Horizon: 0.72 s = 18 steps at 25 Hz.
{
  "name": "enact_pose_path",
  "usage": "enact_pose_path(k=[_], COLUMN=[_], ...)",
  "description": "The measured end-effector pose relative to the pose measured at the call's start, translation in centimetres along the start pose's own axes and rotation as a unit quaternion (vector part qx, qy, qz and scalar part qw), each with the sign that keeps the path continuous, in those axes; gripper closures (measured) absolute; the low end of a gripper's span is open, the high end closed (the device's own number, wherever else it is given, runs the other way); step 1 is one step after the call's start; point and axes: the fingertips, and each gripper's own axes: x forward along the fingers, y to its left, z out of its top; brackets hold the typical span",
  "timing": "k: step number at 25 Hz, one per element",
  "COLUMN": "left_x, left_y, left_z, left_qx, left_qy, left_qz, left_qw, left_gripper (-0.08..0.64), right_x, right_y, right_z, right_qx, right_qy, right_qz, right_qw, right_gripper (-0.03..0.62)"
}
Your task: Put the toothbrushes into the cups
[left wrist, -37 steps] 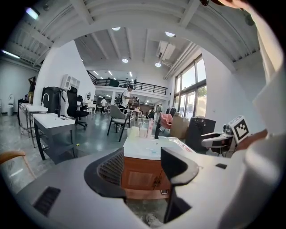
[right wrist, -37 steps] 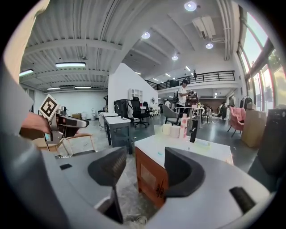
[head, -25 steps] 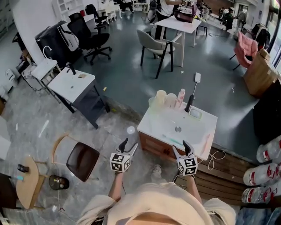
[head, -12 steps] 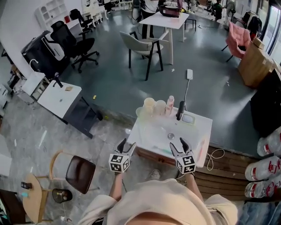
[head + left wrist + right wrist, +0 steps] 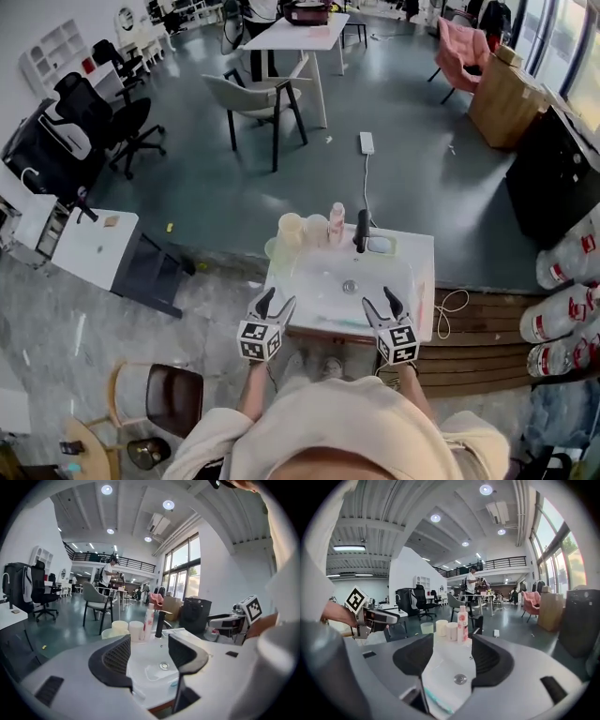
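A white sink [image 5: 398, 246] stands in front of me. At its back left are two pale cups [image 5: 291, 227] [image 5: 121, 627] [image 5: 442, 626], a green cup [image 5: 273, 248] and a pink bottle [image 5: 337, 223]. A teal toothbrush [image 5: 330, 321] [image 5: 436, 703] lies along the front rim, and a pink toothbrush [image 5: 421, 302] lies on the right rim. My left gripper [image 5: 276, 305] [image 5: 150, 654] hovers open and empty at the sink's front left corner. My right gripper [image 5: 380, 302] [image 5: 449, 656] is open and empty over the front rim, just above the teal toothbrush.
A black faucet [image 5: 361, 230] stands at the sink's back, with a soap dish [image 5: 380, 245] beside it. A cable [image 5: 452, 305] trails on the wooden floor at the right. A brown chair [image 5: 173, 398] is at the lower left, a white side table [image 5: 94, 248] further left.
Both grippers have closed in on the sink: the left one was out over the floor and now reaches the front left corner. The right one now reaches the front rim. Both stayed open.
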Motion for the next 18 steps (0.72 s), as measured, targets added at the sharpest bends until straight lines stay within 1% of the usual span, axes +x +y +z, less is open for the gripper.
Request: enact_pose_path(k=[5,8,14,18], left_x=[2.1,2.7,3.8,4.5], left_y=[0.9,1.7,2.1,1.9], left_z=[0.7,1.0,0.7,0.4], left_qx=[0.022,0.023,0.037,0.041], left_qy=[0.013,0.017,0.035,0.04], left_qz=[-0.065,-0.096,-0.161,-0.191], left_qw=[0.9976,0.9949,0.9856,0.9799], left_gripper=[0.308,0.31,0.316,0.318], right_x=[-0.3,-0.4,-1.5,-3.0], right_y=[0.3,1.0,2.9,3.2], right_z=[-0.2,-0.1,-1.1,-2.5], right_qx=[0.03,0.04,0.062,0.077], right_qy=[0.004,0.004,0.019,0.032], right_qz=[-0.065,-0.099,-0.163,-0.2], right_qw=[0.997,0.994,0.984,0.976], right_gripper=[0.354,0.354,0.354,0.354])
